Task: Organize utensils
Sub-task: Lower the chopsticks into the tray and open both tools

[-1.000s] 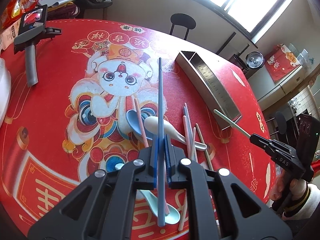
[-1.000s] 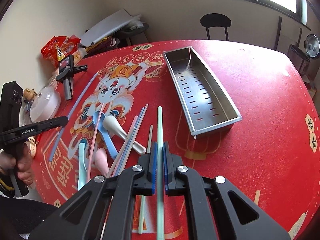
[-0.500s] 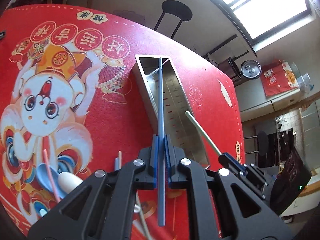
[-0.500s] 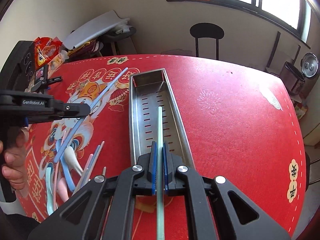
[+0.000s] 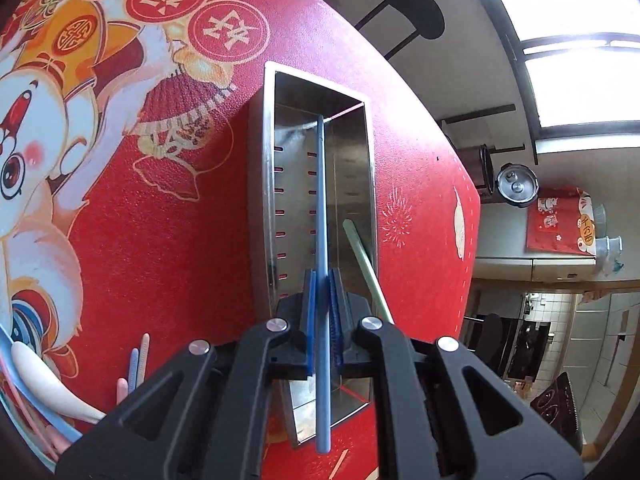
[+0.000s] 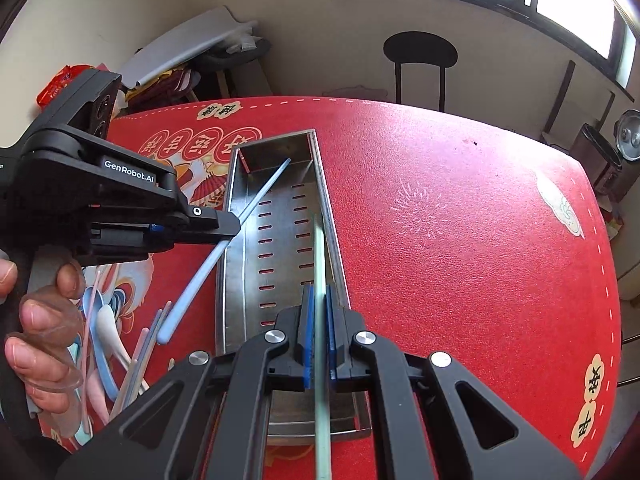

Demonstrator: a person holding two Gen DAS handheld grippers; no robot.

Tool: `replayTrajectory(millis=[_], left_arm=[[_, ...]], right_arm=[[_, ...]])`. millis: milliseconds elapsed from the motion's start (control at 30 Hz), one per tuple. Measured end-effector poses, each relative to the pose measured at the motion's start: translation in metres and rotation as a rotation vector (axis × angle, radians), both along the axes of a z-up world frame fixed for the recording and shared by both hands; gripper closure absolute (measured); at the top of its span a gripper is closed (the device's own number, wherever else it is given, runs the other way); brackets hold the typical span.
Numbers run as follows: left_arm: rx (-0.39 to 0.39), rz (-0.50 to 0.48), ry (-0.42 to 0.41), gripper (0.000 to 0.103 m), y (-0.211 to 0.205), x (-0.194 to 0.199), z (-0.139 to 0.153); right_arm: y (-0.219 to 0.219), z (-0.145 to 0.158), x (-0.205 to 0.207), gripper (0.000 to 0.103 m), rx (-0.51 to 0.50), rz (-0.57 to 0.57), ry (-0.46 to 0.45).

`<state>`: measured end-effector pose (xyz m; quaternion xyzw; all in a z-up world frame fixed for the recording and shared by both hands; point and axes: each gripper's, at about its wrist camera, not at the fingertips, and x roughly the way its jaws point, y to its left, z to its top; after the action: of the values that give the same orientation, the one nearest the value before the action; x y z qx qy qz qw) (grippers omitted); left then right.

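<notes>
A long slotted steel tray (image 5: pixel 269 184) (image 6: pixel 232 264) lies on the red printed tablecloth. My left gripper (image 5: pixel 322 280) (image 6: pixel 230 228) is shut on a blue chopstick (image 5: pixel 321 200) (image 6: pixel 256 208), which runs lengthwise above the tray with its tip near the far wall. My right gripper (image 6: pixel 319 296) is shut on a pale green chopstick (image 6: pixel 319 248) (image 5: pixel 362 252), held over the tray's right side. Both sticks hang over the tray's inside, which holds nothing else.
Loose utensils lie left of the tray: several pastel chopsticks (image 6: pixel 150 336) (image 5: pixel 136 360) and spoons (image 6: pixel 105 320) (image 5: pixel 44 380). A hand (image 6: pixel 36 320) grips the left tool. A black stool (image 6: pixel 420 60) stands past the table's far edge; a pressure cooker (image 5: pixel 516 186) sits at the right.
Both grippers have carried their chopsticks from above the utensil pile rightward to over the steel tray and a little lower. The left gripper has rolled, and the tray now lines up with both sticks.
</notes>
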<state>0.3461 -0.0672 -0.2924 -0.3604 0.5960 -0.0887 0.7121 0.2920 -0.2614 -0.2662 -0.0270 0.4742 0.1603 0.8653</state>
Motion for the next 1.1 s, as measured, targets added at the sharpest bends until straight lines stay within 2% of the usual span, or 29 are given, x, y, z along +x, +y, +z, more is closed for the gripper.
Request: replayTrajectory(millis=[67, 167, 233, 433, 567, 633, 733, 933, 1000, 1100], left_arm=[[0.009, -0.015, -0.007, 0.092, -0.003, 0.004, -0.001], [0.017, -0.026, -0.028, 0.085, -0.003, 0.009, 0.002], [0.039, -0.034, -0.052, 0.085, 0.002, 0.009, 0.007], [0.157, -0.049, -0.136, 0.081, 0.023, 0.001, 0.030], [0.235, -0.050, -0.176, 0.078, 0.045, -0.009, 0.041], [0.270, -0.052, -0.192, 0.077, 0.057, -0.015, 0.045], [0.314, -0.056, -0.210, 0.077, 0.075, -0.025, 0.052], [0.380, -0.080, -0.270, 0.075, 0.108, -0.061, 0.070], [0.401, -0.094, -0.295, 0.070, 0.119, -0.076, 0.076], [0.422, -0.103, -0.331, 0.065, 0.136, -0.104, 0.084]], right_arm=[[0.001, -0.005, 0.002, 0.097, 0.005, -0.007, 0.009], [0.002, -0.011, 0.005, 0.097, 0.013, -0.018, 0.020], [0.004, -0.015, 0.009, 0.097, 0.016, -0.025, 0.028], [0.013, -0.025, 0.026, 0.097, 0.024, -0.051, 0.056], [0.024, -0.029, 0.035, 0.096, -0.010, -0.059, 0.072], [0.028, -0.027, 0.036, 0.095, -0.030, -0.063, 0.066], [0.028, -0.016, 0.032, 0.091, -0.014, -0.066, 0.049], [0.016, 0.013, 0.006, 0.091, 0.036, -0.094, 0.013], [0.012, 0.020, -0.007, 0.090, 0.055, -0.105, 0.006], [0.010, 0.026, -0.032, 0.080, 0.078, -0.118, -0.004]])
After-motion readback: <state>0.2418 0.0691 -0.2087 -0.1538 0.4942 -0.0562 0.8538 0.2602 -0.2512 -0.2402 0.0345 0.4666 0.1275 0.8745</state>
